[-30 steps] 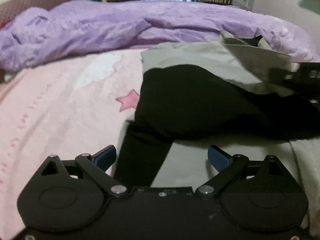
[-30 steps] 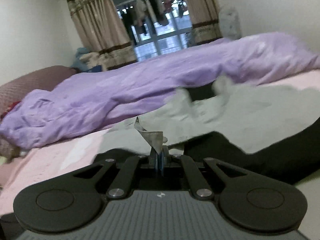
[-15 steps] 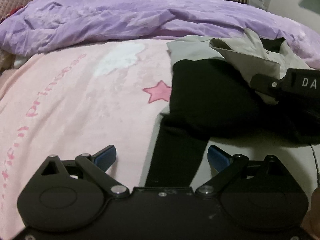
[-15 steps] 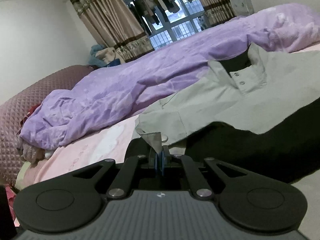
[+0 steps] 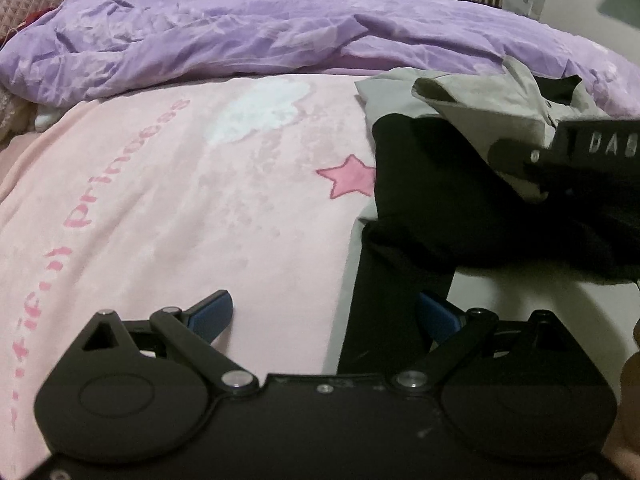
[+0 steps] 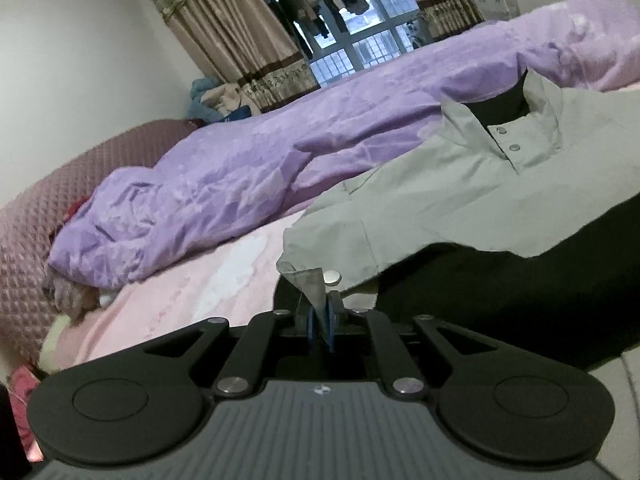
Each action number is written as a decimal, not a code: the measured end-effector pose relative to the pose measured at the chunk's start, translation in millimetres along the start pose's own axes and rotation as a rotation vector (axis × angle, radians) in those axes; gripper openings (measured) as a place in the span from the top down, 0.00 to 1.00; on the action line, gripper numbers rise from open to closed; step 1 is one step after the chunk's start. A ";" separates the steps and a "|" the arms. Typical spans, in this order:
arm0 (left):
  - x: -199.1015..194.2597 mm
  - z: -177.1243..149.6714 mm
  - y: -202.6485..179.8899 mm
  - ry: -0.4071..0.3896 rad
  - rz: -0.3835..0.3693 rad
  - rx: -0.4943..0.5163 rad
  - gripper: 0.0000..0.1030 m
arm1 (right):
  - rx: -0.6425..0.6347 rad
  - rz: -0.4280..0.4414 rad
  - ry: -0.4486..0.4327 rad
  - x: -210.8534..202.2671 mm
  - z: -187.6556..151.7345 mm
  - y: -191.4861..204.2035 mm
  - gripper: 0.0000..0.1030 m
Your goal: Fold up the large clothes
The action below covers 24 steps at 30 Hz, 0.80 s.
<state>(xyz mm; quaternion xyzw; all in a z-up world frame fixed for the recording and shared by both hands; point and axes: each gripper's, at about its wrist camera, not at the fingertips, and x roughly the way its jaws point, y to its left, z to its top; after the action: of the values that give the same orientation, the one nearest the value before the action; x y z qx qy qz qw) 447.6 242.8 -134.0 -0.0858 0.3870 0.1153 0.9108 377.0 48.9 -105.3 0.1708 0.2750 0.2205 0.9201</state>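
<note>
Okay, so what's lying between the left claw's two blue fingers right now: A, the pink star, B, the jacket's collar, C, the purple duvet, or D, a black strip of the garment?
D: in the left wrist view the black strip of the garment runs down between the wide-apart fingers of the left claw, untouched by the left one.

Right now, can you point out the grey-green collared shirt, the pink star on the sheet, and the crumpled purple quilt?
grey-green collared shirt (image 6: 452,196): right wrist view, chest panel.
pink star (image 5: 350,178): left wrist view, star's centre.
crumpled purple quilt (image 5: 224,32): left wrist view, middle folds.
</note>
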 end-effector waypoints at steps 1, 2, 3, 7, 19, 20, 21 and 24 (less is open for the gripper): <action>-0.3 -0.3 1.0 0.000 -0.001 -0.002 0.03 | 0.008 0.007 -0.007 -1.3 2.0 2.4 0.90; -0.4 -0.5 1.6 0.001 -0.001 -0.003 0.03 | 0.005 0.017 -0.031 -5.1 4.6 6.6 0.90; -0.6 -0.8 1.9 0.002 -0.001 -0.005 0.03 | -0.012 0.017 -0.050 -7.4 6.6 11.5 0.88; 0.3 -1.7 3.5 0.003 -0.003 0.000 0.01 | -0.074 -0.034 -0.005 5.6 1.1 17.7 0.84; 3.1 -2.4 5.2 0.004 -0.003 -0.016 0.00 | -0.039 -0.079 0.111 25.5 -21.2 1.8 0.82; 3.1 -2.3 5.3 0.004 -0.003 -0.017 0.00 | -0.046 -0.075 0.114 25.5 -20.3 2.6 0.79; 3.1 -2.2 5.4 0.005 -0.003 -0.018 0.00 | -0.052 -0.064 0.122 25.8 -18.3 5.2 0.68; 2.0 -1.9 5.3 0.005 0.000 -0.022 0.00 | -0.025 0.027 0.161 10.1 -8.1 4.8 0.41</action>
<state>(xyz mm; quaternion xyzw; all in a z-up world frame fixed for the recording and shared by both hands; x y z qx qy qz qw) 446.2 247.7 -137.1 -0.0960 0.3881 0.1190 0.9088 378.4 59.6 -113.9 0.1448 0.3428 0.2494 0.8940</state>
